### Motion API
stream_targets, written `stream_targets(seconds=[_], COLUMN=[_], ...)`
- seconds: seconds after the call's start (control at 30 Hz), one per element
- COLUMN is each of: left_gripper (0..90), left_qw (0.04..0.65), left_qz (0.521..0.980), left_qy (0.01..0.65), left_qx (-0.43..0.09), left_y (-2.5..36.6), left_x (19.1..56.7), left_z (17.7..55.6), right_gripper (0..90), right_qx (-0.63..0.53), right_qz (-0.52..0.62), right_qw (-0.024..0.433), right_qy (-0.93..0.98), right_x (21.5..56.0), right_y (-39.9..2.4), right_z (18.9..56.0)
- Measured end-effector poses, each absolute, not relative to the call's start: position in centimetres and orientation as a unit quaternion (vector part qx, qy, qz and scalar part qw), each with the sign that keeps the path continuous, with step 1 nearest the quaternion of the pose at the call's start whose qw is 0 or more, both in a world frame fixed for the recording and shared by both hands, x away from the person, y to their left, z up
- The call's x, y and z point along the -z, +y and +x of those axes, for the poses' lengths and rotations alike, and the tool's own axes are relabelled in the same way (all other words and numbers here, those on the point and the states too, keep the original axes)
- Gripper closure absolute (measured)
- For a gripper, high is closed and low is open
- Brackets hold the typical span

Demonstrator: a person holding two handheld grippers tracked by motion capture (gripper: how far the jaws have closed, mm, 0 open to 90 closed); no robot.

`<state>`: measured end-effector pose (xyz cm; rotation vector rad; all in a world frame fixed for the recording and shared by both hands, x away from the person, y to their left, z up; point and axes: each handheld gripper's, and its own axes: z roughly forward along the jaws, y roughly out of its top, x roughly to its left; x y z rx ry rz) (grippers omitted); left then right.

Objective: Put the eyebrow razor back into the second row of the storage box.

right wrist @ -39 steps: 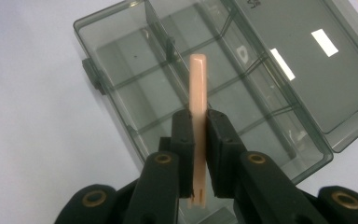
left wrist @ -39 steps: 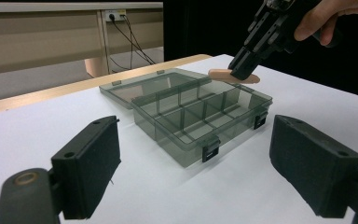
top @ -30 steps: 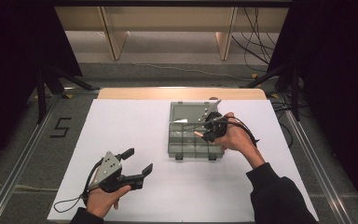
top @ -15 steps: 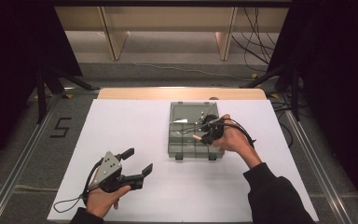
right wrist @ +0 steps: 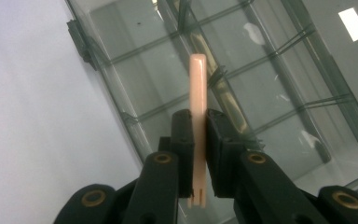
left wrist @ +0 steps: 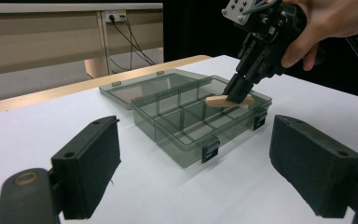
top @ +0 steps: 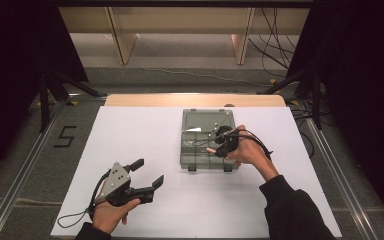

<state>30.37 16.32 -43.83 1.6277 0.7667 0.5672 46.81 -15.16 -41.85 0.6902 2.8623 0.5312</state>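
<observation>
Right claw (right wrist: pixel 198 135) tilts down over the box (right wrist: pixel 279 84), pinching a peach stick (right wrist: pixel 198 88).

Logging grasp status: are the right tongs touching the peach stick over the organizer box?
Touching. In the right gripper view, both jaws of the right tongs press flat against the peach stick, no gap on either side.

Open compartment box (top: pixel 207 140) right of centre on the table (top: pixel 145 125), lid laid flat behind the tray. Right gripper (top: pixel 219 141) above the tray's near-right part, clamped on a flat stick (right wrist: pixel 198 121) over the compartments. Left gripper (top: pixel 147 176) near the front-left edge, jaws apart, well apart from the box.
</observation>
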Motion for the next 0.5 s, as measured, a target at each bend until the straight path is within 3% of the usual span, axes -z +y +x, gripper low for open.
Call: stream_targets(seconds=[0.33,0.43,0.5], left_gripper=[16.0,16.0,16.0], left_qw=[0.587,0.585,0.587], left_qz=[0.698,0.699,0.697], left_qy=[0.33,0.328,0.331], left_qx=[-0.244,-0.247,-0.243], left_y=[16.3,16.4,16.4], left_x=[43.8,43.8,43.9], left_z=[30.4,30.4,30.4], right_gripper=[74.3,62.7,61.1], right_qx=[-0.192,-0.211,-0.217], right_qz=[0.233,0.243,0.24], right_qw=[0.078,0.098,0.098], right_qy=[0.95,0.942,0.941], right_x=[41.8,40.9,40.7], right_y=[-15.5,-15.9,-16.0], right_z=[46.6,46.0,45.8])
